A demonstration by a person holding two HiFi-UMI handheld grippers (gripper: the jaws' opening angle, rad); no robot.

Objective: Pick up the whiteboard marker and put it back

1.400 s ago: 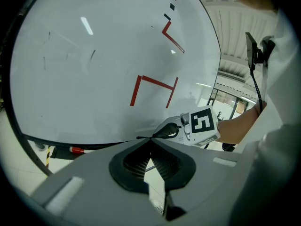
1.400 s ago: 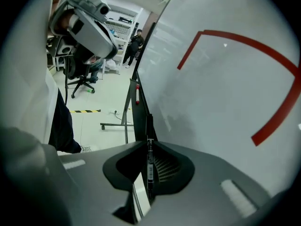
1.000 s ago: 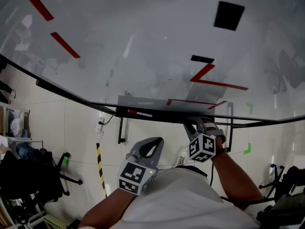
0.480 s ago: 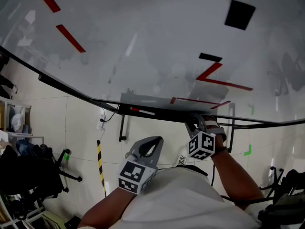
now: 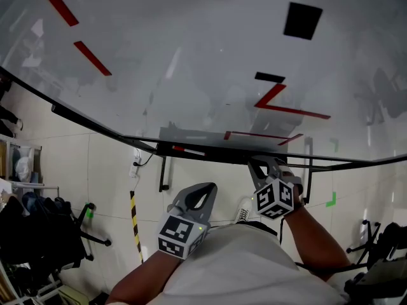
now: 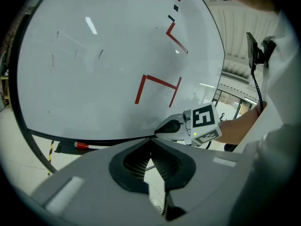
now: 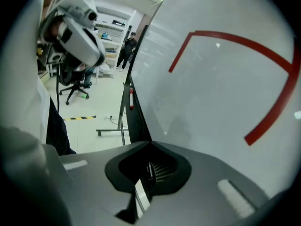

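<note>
The whiteboard marker [image 5: 187, 150], white with a red cap, lies on the dark tray [image 5: 216, 146] under the whiteboard [image 5: 191, 56]. It also shows in the left gripper view as the marker [image 6: 87, 146] and small in the right gripper view as the marker [image 7: 131, 98]. My left gripper [image 5: 203, 190] hangs below the tray, jaws shut with nothing in them, tip [image 6: 151, 143] pointing at the board's lower edge. My right gripper [image 5: 258, 165] sits at the tray's right part, well right of the marker, and is shut [image 7: 149, 146] on nothing I can see.
Red lines and black patches [image 5: 304, 20] mark the board. Below it are the stand's legs [image 5: 162, 173], a power strip [image 5: 133, 166], yellow-black floor tape [image 5: 134, 218] and office chairs [image 5: 44, 230]. A person stands far off in the right gripper view [image 7: 128, 46].
My right gripper has drawn slightly back and to the right along the tray. The left gripper and the marker have stayed where they were.
</note>
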